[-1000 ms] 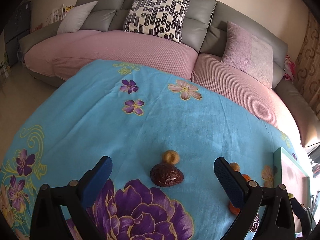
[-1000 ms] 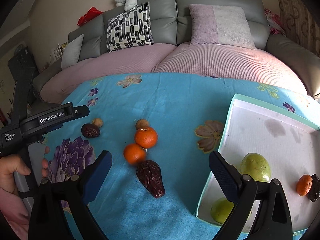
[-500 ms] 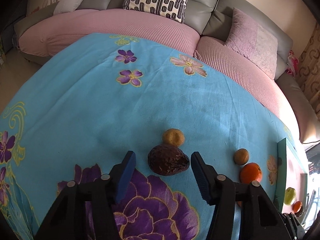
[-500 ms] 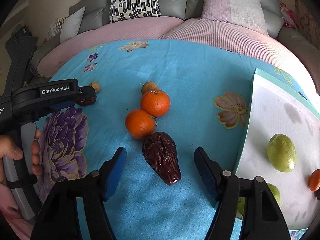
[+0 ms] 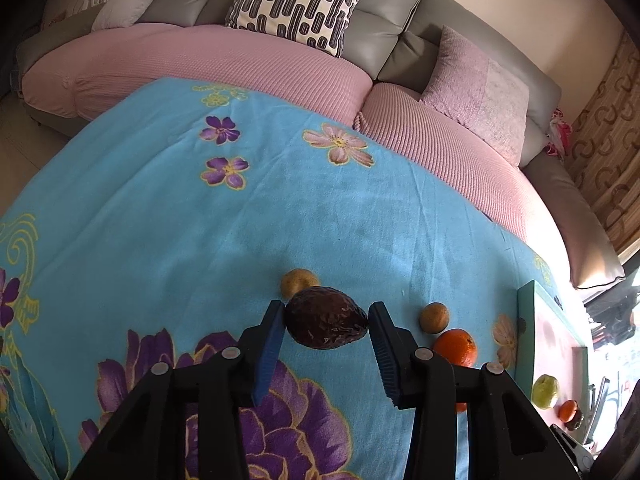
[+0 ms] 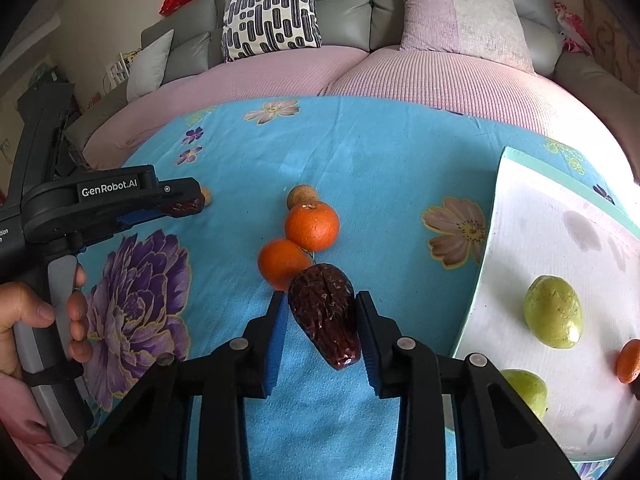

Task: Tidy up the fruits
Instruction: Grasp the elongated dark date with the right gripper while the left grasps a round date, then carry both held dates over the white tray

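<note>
1. Landmark: a shallow white tray with a mint-green rim (image 6: pixel 486 268) lies on a table covered by a fleecy turquoise cloth printed with purple and pink flowers (image 6: pixel 360 152). All fruit still loose on the cloth lies to the left of this tray.

2. The right gripper (image 6: pixel 320 312), black with blue pads, is held low over the cloth just left of the tray. Its jaws are partly spread and straddle a dark brown, wrinkled, date-shaped fruit (image 6: pixel 325 320). The left pad looks to be touching it; the right shows a sliver of gap, so no firm pinch yet.

3. That fruit's long axis runs nearly along the fingers, its narrow tip pointing back toward the camera, so the pads would close across its short width.

4. Two round oranges (image 6: pixel 312 225) sit just beyond it, the nearer one touching or almost touching its far end. A small tan round fruit (image 6: pixel 302 196) lies behind them.

5. The left gripper (image 5: pixel 326 320), held by a person's hand (image 6: pixel 36 320), is much farther left of the tray. Its jaws are likewise partly spread around a second dark wrinkled fruit (image 5: pixel 326 322), whose long axis lies crosswise, pad to pad, tip pointing toward the tray; the left pad is touching or almost touching it. Another tan round fruit (image 5: pixel 298 282) sits just behind.

6. The tray already holds two green pear-like fruits (image 6: pixel 552 312) and a small orange one at its far edge.

7. Beyond the table stands a grey sofa with pink seat covers (image 5: pixel 240 64) and patterned cushions.
</note>
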`<state>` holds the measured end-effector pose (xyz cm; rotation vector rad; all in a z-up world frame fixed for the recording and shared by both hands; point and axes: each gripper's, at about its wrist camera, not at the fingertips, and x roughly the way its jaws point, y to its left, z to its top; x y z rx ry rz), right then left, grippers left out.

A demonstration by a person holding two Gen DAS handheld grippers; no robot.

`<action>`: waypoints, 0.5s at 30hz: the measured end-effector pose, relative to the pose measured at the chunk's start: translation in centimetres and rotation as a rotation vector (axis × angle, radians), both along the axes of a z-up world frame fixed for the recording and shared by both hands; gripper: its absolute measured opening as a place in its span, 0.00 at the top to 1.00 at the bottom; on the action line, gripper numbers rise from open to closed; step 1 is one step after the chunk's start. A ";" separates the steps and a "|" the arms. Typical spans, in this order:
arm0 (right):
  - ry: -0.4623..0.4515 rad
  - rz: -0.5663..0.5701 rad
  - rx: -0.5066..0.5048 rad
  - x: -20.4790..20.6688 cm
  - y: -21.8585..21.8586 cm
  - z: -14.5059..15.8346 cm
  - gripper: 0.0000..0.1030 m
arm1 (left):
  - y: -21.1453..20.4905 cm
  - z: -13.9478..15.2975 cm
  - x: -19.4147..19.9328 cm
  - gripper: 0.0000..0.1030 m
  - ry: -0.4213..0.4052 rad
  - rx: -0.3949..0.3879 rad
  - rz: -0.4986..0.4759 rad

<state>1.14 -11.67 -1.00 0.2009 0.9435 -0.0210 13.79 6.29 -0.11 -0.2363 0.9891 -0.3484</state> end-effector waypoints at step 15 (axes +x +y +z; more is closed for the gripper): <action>-0.070 -0.151 -0.021 -1.7 -4.0 2.6 0.65 | -3.6 4.7 -2.6 0.56 -0.091 -0.076 -0.135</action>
